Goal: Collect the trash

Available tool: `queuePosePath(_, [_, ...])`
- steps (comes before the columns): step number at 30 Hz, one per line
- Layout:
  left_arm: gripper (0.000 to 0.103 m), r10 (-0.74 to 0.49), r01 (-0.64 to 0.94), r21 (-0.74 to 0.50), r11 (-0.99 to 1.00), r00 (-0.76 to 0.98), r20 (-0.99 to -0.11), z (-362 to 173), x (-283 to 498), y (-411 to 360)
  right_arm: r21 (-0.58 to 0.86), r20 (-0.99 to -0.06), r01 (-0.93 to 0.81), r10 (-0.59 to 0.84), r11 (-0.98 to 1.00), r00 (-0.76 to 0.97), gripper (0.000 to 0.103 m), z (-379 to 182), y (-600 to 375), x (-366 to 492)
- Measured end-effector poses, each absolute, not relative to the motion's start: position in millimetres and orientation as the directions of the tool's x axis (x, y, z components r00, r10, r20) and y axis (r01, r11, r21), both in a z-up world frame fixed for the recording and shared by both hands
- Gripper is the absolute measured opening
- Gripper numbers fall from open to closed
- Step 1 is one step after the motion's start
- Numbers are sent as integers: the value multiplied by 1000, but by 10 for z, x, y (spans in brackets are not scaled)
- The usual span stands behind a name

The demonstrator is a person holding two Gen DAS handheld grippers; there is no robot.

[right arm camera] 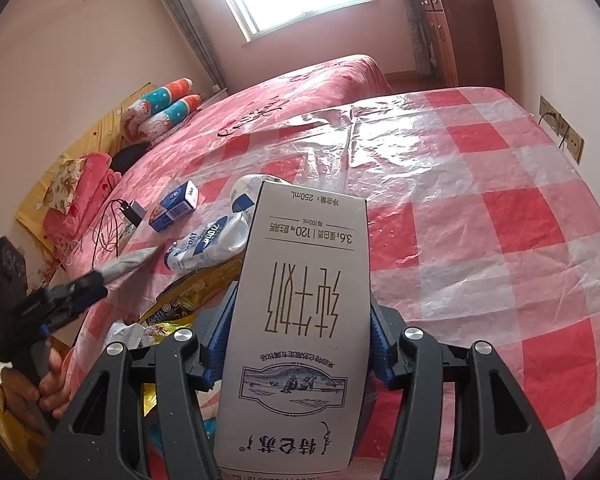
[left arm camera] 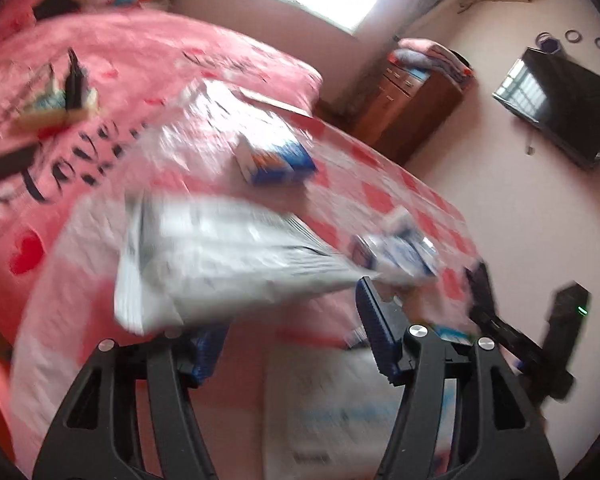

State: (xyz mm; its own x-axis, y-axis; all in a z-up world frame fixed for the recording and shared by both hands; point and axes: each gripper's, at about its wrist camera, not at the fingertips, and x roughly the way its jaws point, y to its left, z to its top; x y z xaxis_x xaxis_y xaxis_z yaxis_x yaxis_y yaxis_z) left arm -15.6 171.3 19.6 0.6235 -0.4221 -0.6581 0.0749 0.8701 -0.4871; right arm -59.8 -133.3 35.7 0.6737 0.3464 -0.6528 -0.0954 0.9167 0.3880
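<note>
Right tool (right arm camera: 300, 300) is closed on a white milk carton (right arm camera: 304, 248), pads bearing on its two long side faces at mid-height, carton upright between the jaws. Left tool (left arm camera: 288, 312) stands at about half gape; a flat grey-white pouch (left arm camera: 220, 252) lies across its front toward 11 o'clock, and the pads do not appear to press it (picture badly blurred, so contact at the far pad cannot be told). The rest of the trash lies on the checked plastic sheet (right arm camera: 480, 184) over the bed (right arm camera: 320, 80): a small blue-white box (right arm camera: 174, 206) at 10 o'clock from the carton top, a crushed white-blue pack (right arm camera: 208, 246) just beside the carton at 9 o'clock, and yellow wrappers (right arm camera: 204, 288) below it. Judgement: the carton is probably empty, so light, its walls stiff enough but crushable under a hard squeeze; flat faces are the right hold. The pouch is limp and slick; take it by an edge or fold, not the flat.
</note>
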Motion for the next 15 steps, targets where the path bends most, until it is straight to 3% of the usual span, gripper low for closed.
queuePosePath(5, [64,-476,233,-421,877,541,-693,373,-511,1607,391,-652,-94,348,915,674,58,353,-1338,-595])
queuePosePath(7, [79,-429,326,-289,900,554,-713,554,-606,1555,390,-654,-98,350,916,671,58,351,-1331,-591])
queuePosePath(9, [87,-362,436,-104,894,566,-740,686,-618,1456,387,-656,-106,354,916,666,58,348,-1316,-586])
queuePosePath(12, [87,-248,567,154,809,568,-785,690,-474,1328,386,-658,-106,354,916,665,58,344,-1310,-587])
queuePosePath(15, [87,-162,642,270,717,530,-832,568,-202,1289,386,-659,-110,357,916,662,58,343,-1300,-589])
